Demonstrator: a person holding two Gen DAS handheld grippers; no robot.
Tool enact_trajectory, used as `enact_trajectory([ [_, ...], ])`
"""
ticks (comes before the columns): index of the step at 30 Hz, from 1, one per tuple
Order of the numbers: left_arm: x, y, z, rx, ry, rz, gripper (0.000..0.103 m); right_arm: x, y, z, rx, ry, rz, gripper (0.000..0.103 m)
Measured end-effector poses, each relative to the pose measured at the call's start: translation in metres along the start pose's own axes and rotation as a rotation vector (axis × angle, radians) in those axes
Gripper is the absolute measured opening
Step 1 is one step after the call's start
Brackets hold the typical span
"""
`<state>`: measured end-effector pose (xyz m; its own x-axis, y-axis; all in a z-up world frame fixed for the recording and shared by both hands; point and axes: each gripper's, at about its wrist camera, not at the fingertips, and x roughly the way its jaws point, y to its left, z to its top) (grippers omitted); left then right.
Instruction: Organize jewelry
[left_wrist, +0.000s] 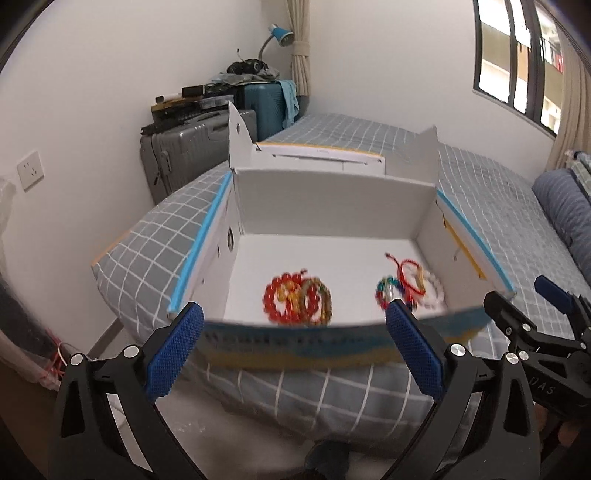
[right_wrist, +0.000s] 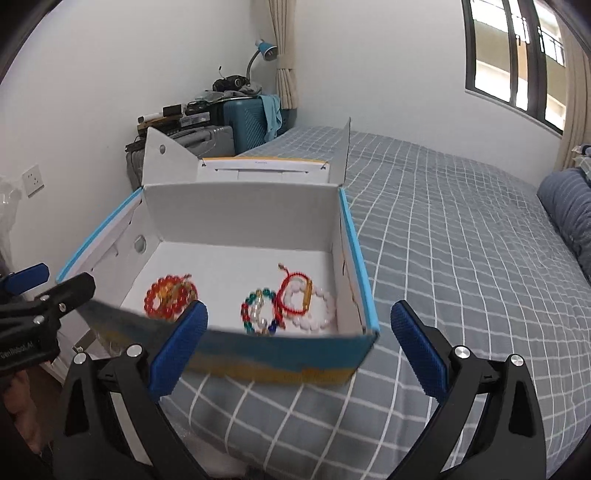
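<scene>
An open white cardboard box (left_wrist: 332, 206) (right_wrist: 240, 210) with blue trim sits on the bed's corner. Inside lie a red bead bracelet (left_wrist: 284, 299) (right_wrist: 166, 295), a multicoloured bead bracelet (left_wrist: 386, 290) (right_wrist: 258, 310), a red cord bracelet (left_wrist: 408, 277) (right_wrist: 291, 295) and a white bead bracelet (left_wrist: 434, 291) (right_wrist: 317, 310). My left gripper (left_wrist: 295, 354) is open and empty, just in front of the box's near wall. My right gripper (right_wrist: 299, 350) is open and empty at the box's near right corner. Each gripper shows at the edge of the other's view.
The bed (right_wrist: 461, 240) has a grey checked sheet and a blue striped pillow (right_wrist: 569, 206) at the right. Suitcases (left_wrist: 184, 151) piled with clutter stand by the wall behind the box. A wall socket (left_wrist: 31, 170) is at the left.
</scene>
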<state>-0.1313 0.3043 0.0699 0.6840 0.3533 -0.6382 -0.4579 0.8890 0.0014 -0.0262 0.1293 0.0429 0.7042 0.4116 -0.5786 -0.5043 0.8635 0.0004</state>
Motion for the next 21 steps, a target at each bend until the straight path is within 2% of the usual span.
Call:
enact_trajectory([
  [7, -0.001, 0.006, -0.022, -0.030, 0.019, -0.012, 0.097, -0.003, 0.002, -0.018, -0.001, 0.019, -0.021, 0.095],
  [21, -0.004, 0.003, -0.025, -0.020, 0.011, -0.006, 0.097, -0.004, 0.003, -0.019, 0.008, 0.022, -0.021, 0.095],
])
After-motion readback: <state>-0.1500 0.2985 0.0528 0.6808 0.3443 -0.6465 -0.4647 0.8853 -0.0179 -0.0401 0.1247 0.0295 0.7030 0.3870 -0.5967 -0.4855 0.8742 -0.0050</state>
